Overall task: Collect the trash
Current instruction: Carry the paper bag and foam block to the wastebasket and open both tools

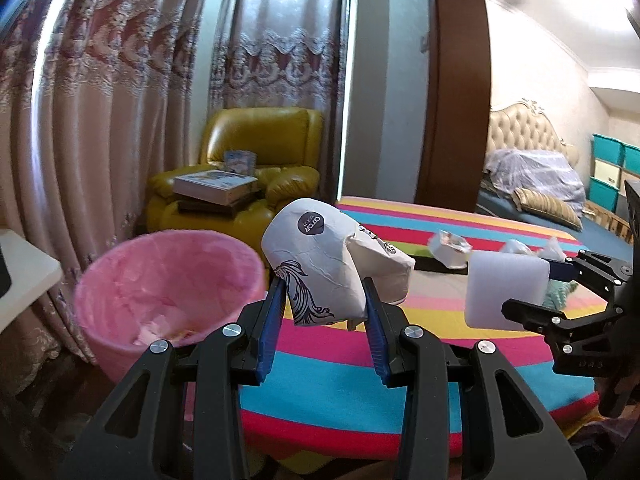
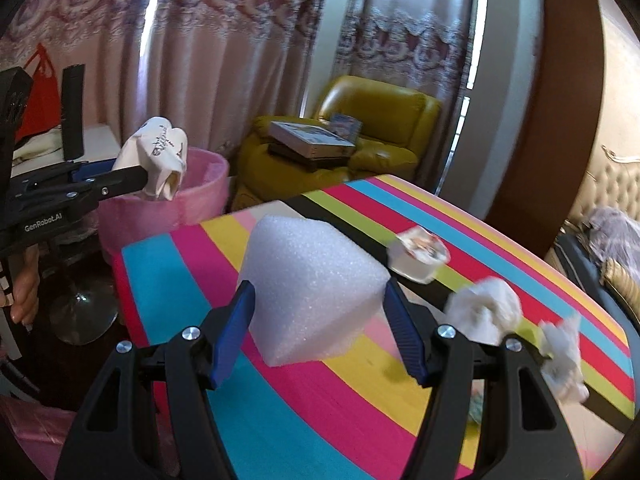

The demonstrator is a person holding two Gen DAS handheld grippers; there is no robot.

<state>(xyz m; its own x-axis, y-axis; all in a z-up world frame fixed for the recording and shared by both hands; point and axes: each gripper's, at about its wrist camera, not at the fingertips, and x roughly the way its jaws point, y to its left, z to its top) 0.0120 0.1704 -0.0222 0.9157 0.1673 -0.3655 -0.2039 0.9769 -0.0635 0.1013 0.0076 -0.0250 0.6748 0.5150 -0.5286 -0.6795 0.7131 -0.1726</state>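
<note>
Left gripper (image 1: pixel 325 300) clamped on crumpled paper cup (image 1: pixel 320 264) near pink bin (image 1: pixel 120 280), right gripper (image 2: pixel 318 320) fingers squeezing white foam block (image 2: pixel 312 280) over striped counter (image 2: pixel 320 420)

Striped table (image 2: pixel 320 420) bears plastic cup (image 2: pixel 418 255) and crumpled tissues (image 2: pixel 486 310).

We see our right gripper (image 2: pixel 320 304) clamping a white foam block (image 2: pixel 312 284) over the striped table (image 2: pixel 280 400) — pink bin (image 2: pixel 200 196) beyond.

Blurred crumpled tissues (image 2: pixel 486 312) on table
</note>
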